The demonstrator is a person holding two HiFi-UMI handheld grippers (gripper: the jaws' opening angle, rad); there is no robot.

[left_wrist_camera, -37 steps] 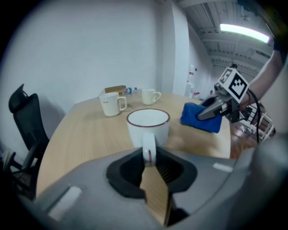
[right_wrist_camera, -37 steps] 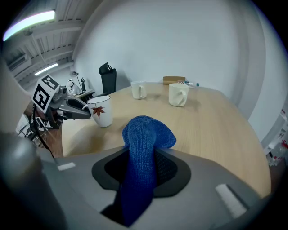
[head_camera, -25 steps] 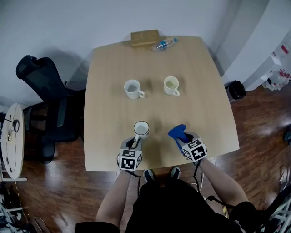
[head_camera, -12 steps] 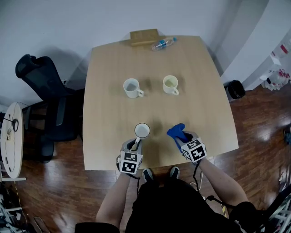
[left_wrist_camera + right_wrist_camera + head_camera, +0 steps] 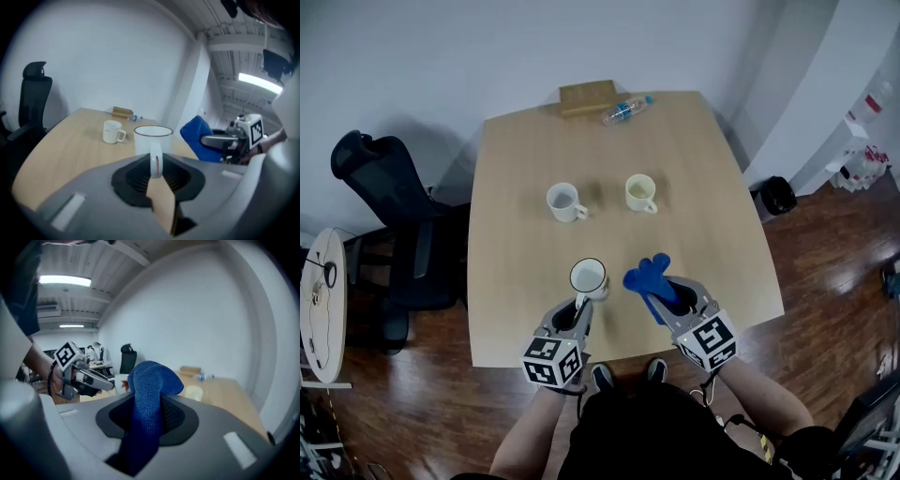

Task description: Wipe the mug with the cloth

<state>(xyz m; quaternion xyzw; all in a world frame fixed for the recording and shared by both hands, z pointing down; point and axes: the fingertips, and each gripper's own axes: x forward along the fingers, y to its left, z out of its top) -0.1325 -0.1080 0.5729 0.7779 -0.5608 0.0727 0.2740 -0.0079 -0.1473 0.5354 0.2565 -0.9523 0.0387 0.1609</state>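
Left gripper, jaws just closed tighter, grips the white dark-rimmed ceramic mug by its handle above the light wooden table; right gripper pinches the blue knitted cloth beside it, not touching, so wiping looks unstarted.

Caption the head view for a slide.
Left tongs, jaws just closing tighter, hold a white mug by its handle; right tongs grip a blue cloth beside it, two more mugs behind.

A light wooden surface carries four things. A white mug and a pale yellow mug stand upright near each other around its middle. At its far edge lies a wooden block, with a clear plastic bottle on its side just beside it.
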